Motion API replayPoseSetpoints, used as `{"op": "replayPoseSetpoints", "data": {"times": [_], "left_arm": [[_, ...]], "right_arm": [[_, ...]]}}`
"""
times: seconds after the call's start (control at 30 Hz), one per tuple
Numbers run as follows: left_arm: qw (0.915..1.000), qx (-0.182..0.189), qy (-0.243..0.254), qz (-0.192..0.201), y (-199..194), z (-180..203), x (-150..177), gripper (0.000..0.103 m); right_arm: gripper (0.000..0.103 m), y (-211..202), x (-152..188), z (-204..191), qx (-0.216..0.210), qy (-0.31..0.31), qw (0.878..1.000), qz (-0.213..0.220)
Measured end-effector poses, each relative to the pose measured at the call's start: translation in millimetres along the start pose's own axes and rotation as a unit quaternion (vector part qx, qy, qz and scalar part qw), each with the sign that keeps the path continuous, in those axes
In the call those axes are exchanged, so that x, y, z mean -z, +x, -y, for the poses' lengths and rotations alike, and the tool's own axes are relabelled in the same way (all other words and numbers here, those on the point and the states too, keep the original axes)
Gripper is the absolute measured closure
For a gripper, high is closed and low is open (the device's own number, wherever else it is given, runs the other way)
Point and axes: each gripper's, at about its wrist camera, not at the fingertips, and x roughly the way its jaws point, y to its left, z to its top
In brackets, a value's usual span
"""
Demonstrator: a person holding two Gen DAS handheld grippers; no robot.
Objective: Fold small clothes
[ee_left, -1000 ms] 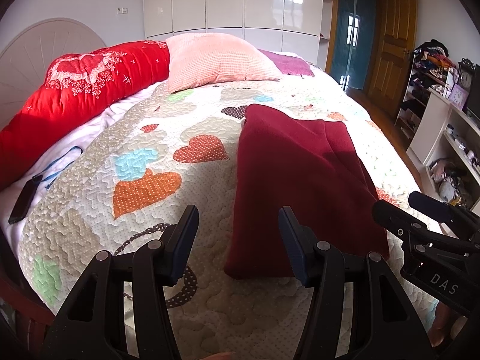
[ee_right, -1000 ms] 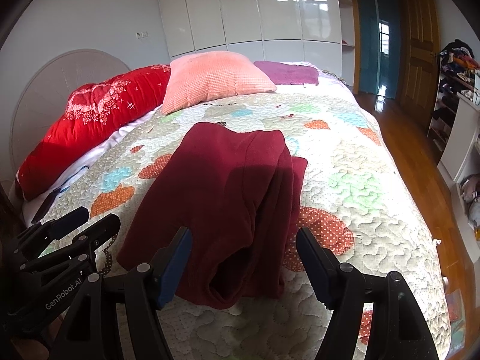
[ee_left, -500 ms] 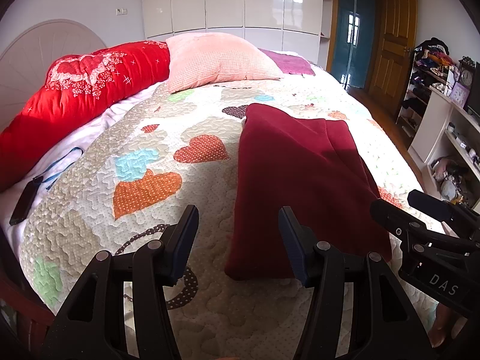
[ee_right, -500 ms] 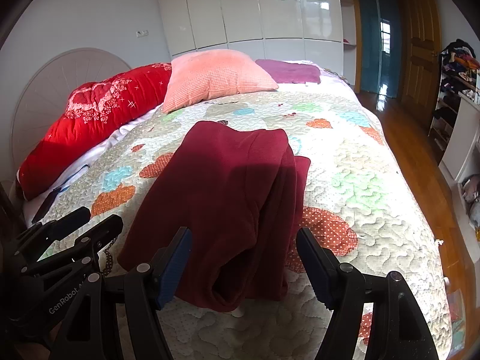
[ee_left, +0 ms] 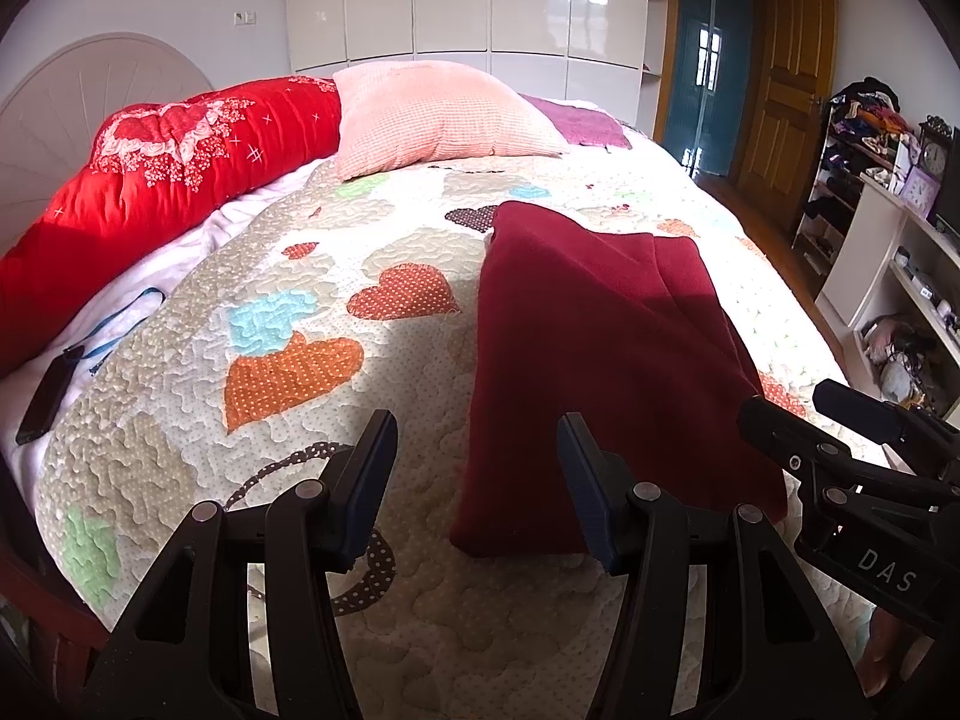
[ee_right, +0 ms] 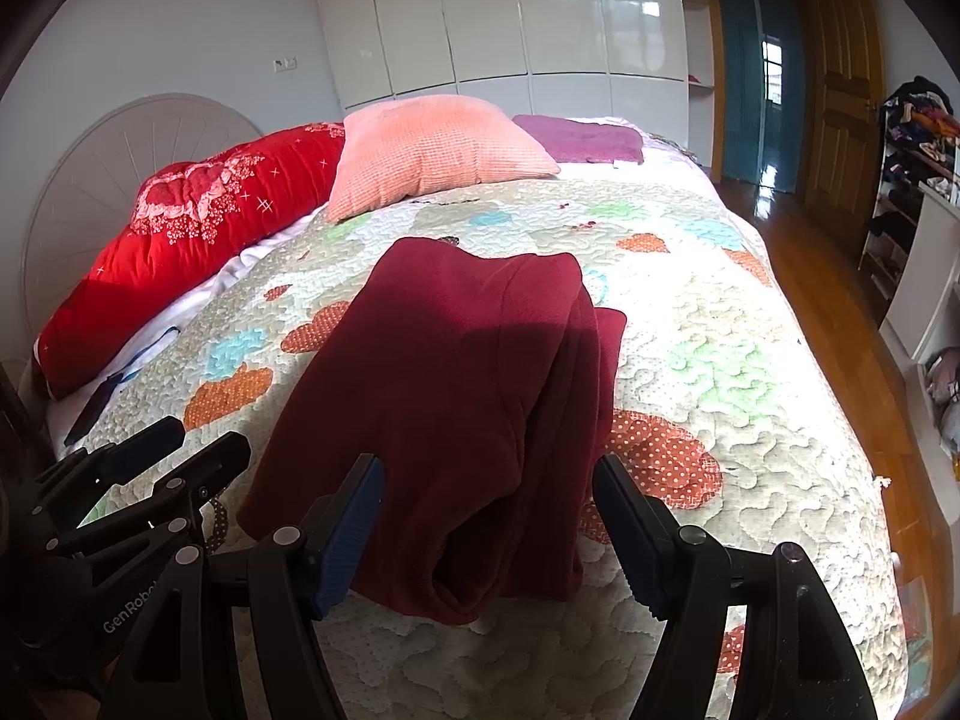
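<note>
We hold both grippers above the bed, their fingers spread apart with nothing between them. The left gripper [ee_left: 477,468] hovers over the quilt [ee_left: 288,360]; the folded dark red garment [ee_left: 588,348] lies flat just ahead of its right finger and stretches away from it. The right gripper [ee_right: 486,516] has the garment [ee_right: 468,396] directly ahead, its near folded edge between the two fingers. A pink pillow [ee_right: 438,150] and red bolster [ee_right: 198,240] lie far beyond the fingertips.
</note>
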Motion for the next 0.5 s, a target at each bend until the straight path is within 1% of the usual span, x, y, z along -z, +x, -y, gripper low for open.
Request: {"op": "replayPoseSetpoints", "data": {"times": [0.5], "left_arm": [[1.0000, -0.001, -0.004, 0.003, 0.0, -1.6, -0.6, 0.048]], "right_arm": [[0.033, 2.2, 1.9, -2.2, -0.002, 0.000, 1.000, -0.005]]}}
